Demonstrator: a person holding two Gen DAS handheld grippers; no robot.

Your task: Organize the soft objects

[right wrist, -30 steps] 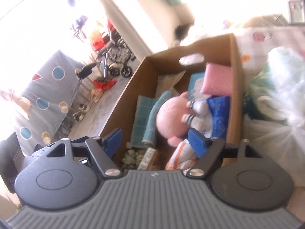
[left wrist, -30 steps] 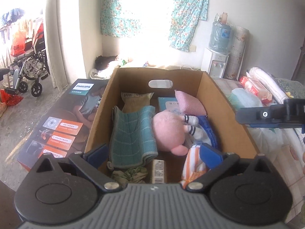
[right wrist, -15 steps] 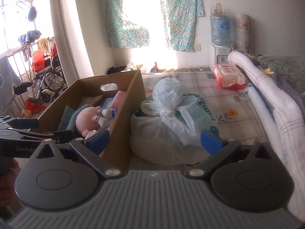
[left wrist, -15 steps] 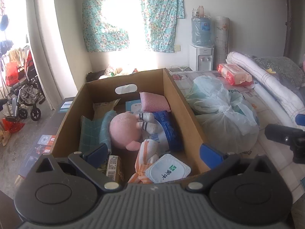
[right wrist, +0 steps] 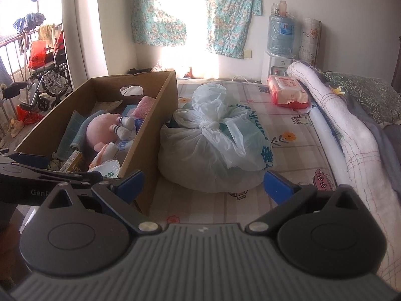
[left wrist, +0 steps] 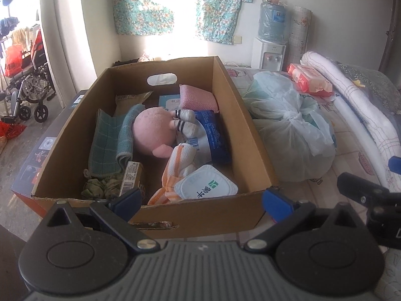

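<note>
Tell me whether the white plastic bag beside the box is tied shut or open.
Tied shut. The bag has its handles knotted on top, and it sits bulging on the mattress beside the box.

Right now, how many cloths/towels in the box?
2: a green checked cloth along the left side of the cardboard box, and an orange-striped towel near the front. More may be buried.

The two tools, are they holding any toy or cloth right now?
No, nothing is held. The left tool is open before the cardboard box, and the right tool is open facing the plastic bag.
</note>
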